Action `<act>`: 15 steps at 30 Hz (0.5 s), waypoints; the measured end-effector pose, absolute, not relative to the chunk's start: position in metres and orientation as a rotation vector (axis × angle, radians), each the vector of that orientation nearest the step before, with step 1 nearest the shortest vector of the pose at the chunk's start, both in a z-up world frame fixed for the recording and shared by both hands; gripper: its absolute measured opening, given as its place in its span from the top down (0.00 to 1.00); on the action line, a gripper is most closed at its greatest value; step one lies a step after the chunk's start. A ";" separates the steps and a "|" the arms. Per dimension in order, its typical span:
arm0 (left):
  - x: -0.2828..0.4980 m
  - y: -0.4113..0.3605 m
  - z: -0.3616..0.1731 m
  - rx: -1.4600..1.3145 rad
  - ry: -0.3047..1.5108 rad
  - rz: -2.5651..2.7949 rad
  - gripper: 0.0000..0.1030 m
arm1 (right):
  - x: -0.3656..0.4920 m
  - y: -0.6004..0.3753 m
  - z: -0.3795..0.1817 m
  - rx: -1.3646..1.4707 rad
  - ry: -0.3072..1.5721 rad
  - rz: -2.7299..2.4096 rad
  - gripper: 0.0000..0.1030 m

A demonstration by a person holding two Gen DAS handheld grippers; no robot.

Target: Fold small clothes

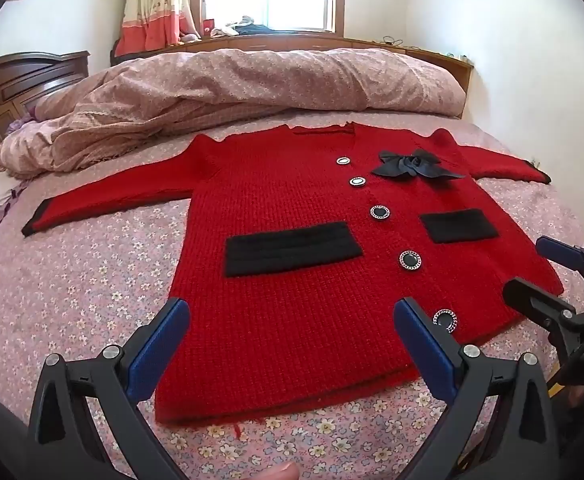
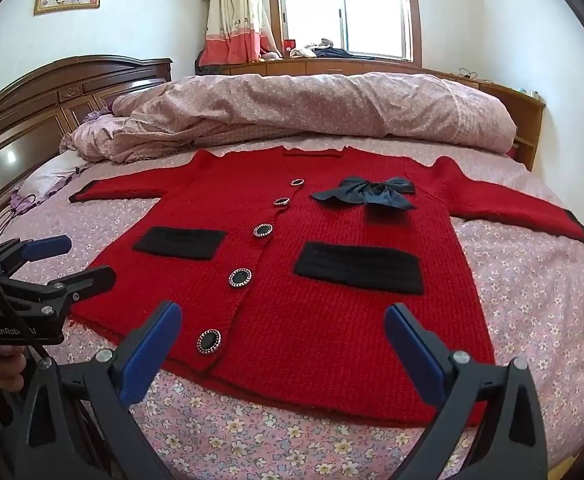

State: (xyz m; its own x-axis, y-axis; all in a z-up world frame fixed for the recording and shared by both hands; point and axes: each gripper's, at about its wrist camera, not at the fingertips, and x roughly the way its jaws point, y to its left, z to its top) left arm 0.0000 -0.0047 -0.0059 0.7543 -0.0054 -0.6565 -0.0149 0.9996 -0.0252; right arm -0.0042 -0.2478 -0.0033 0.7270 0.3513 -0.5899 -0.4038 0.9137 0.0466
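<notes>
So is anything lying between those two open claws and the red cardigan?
Nothing visible. The left gripper and right gripper hang open over the red cardigan's hem, with only floral bedsheet around it.

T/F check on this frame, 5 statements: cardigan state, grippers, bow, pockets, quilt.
1. The red cardigan lies flat, front up, both sleeves spread out. True.
2. The left gripper is shut on the hem. False: its jaws stand wide open above the hem area, holding nothing.
3. The right gripper is open and holds nothing. True.
4. The dark bow sits on the left sleeve cuff. False: it sits on the chest, beside the button row and above one black pocket.
5. The bunched quilt covers the cardigan's collar. False: it lies behind the cardigan on the bed, and the collar shows.
</notes>
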 end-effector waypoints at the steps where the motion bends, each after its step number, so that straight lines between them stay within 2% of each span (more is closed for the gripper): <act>1: 0.000 -0.005 -0.006 -0.029 0.716 0.005 0.04 | -0.004 -0.248 -0.004 -0.090 0.633 0.415 0.00; 15: -0.004 -0.007 0.001 -0.028 0.694 -0.013 0.04 | -0.002 -0.254 -0.005 -0.050 0.622 0.409 0.00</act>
State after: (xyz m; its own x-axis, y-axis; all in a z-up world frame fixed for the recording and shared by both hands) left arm -0.0038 -0.0075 0.0010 0.7688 -0.0214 -0.6392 0.0025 0.9995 -0.0304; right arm -0.0016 -0.2541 -0.0051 0.7355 0.3576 -0.5754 -0.3872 0.9188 0.0760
